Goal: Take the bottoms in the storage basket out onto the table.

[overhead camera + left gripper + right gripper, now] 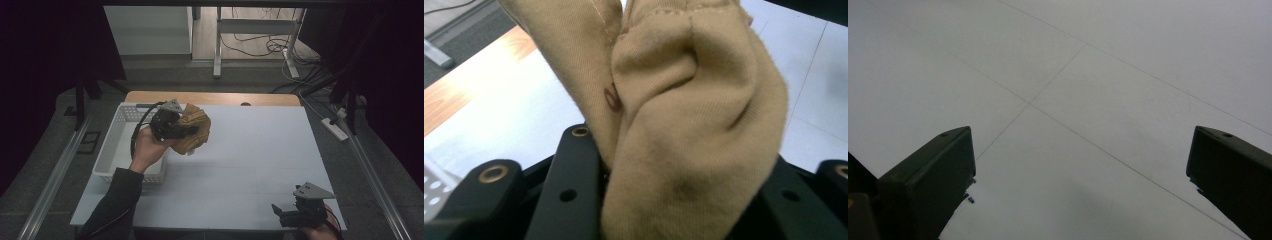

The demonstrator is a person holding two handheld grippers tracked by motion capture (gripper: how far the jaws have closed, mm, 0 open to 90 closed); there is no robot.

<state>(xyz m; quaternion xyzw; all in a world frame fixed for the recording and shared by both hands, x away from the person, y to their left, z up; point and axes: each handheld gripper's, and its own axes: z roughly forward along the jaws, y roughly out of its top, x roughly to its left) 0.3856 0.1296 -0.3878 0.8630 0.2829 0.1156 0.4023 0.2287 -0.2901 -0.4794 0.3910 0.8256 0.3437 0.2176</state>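
white table (240,165), cloth (192,129) in left tool (186,131)

We look down and forward from above the near edge of the white table (250,160). Our left gripper view sits tight against a tan cloth (684,125), table behind it. Our right gripper view faces the bare tabletop closely, sharing that surface.

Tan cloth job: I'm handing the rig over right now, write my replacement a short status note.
Left gripper: shut on the bunched tan knit cloth, held in the air just right of the white perforated plastic basket.
Right gripper: open, holding nothing, low over the near right of the white table.
Done: cloth picked up.
Left: probably to set it down; the basket looks the likely place.
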